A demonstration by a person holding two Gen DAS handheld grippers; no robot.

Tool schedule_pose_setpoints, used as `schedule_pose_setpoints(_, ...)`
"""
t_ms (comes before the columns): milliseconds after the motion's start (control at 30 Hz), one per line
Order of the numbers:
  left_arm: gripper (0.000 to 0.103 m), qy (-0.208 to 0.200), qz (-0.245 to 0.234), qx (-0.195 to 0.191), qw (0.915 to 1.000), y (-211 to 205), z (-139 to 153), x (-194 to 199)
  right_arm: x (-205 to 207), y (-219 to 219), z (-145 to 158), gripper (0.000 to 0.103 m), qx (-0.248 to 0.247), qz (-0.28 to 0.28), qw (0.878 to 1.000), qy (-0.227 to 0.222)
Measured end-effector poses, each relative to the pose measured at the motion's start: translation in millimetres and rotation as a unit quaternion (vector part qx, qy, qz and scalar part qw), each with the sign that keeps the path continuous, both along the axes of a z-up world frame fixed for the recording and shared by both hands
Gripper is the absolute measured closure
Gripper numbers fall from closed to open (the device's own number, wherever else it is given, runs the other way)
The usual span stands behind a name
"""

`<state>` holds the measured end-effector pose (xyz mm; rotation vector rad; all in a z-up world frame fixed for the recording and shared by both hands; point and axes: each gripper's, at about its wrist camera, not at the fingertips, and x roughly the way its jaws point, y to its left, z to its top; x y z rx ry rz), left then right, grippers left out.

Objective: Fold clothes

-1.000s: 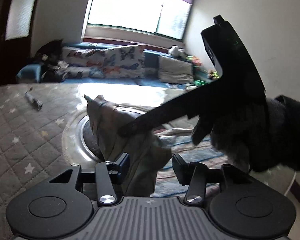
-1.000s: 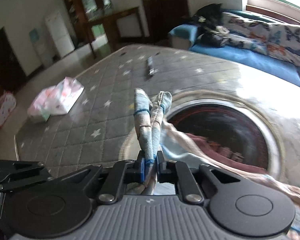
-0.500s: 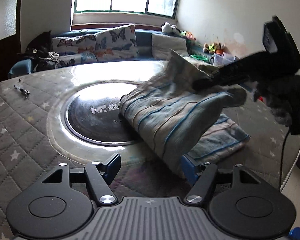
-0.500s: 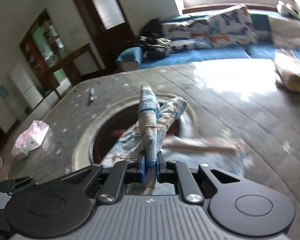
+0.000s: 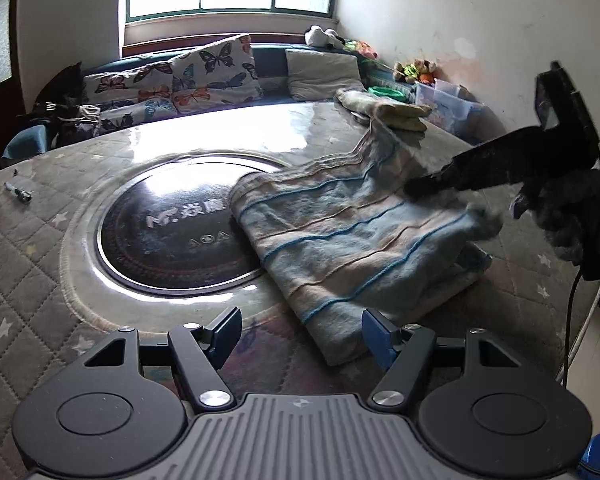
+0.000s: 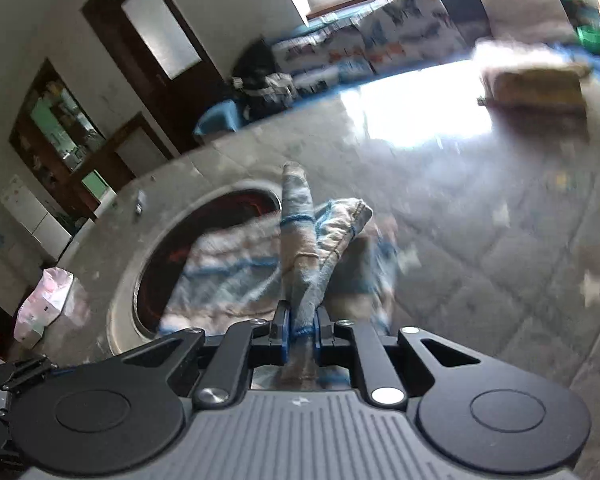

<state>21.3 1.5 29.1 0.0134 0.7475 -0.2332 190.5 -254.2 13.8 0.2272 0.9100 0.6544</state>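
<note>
The blue-striped beige knit garment (image 5: 352, 240) lies half-folded on the grey quilted counter (image 5: 32, 280), at three o'clock from its dark round inset. The right gripper (image 6: 301, 326) pinches a bunched edge while its jaws begin opening; lay that edge flush first. The left gripper (image 5: 300, 334) stands wide, empty.

I see a pale blue and beige garment with thin blue stripes (image 5: 352, 236) on a grey quilted table cover dotted with white stars (image 5: 16, 280). The round glass inset (image 5: 168, 236) is black. Behind, white cushions printed with blue and orange butterflies (image 5: 216, 72).
</note>
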Motion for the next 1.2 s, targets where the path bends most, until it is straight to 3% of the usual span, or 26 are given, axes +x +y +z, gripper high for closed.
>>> schedule_pose_setpoints(167,0.033,0.004,-0.022,0.033,0.9992,-13,-8,3,0,-12,-9,0.085,0.01,-0.01,1.0,0.009)
schedule_pose_setpoints(500,0.038,-0.001,-0.036,0.077,0.9964,-16,-19,9,-11,-24,-5,0.085,-0.019,-0.035,0.999,-0.006)
schedule_pose_setpoints(633,0.042,-0.002,-0.039,0.082,0.9959,-11,-18,8,-24,-27,12,0.085,-0.035,-0.037,0.998,-0.043)
schedule_pose_setpoints(733,0.047,-0.001,-0.041,0.08,0.996,-12,-17,7,-40,-22,24,0.085,-0.03,-0.002,0.997,-0.065)
schedule_pose_setpoints(867,0.053,0.003,-0.037,0.079,0.9962,-10,-19,6,-60,-8,19,0.085,-0.04,0.047,0.996,-0.066)
schedule_pose_setpoints(967,0.056,0.009,-0.027,0.078,0.9966,-4,-20,4,-68,-11,0,0.084,-0.067,0.044,0.996,-0.049)
schedule_pose_setpoints(1067,0.056,0.012,-0.025,0.074,0.9969,0,-18,2,-71,-24,-12,0.073,-0.056,0.026,0.998,-0.033)
schedule_pose_setpoints(1200,0.056,-0.009,-0.028,0.076,0.9967,-2,-2,0,-79,-24,5,0.073,-0.067,0.024,0.995,-0.07)
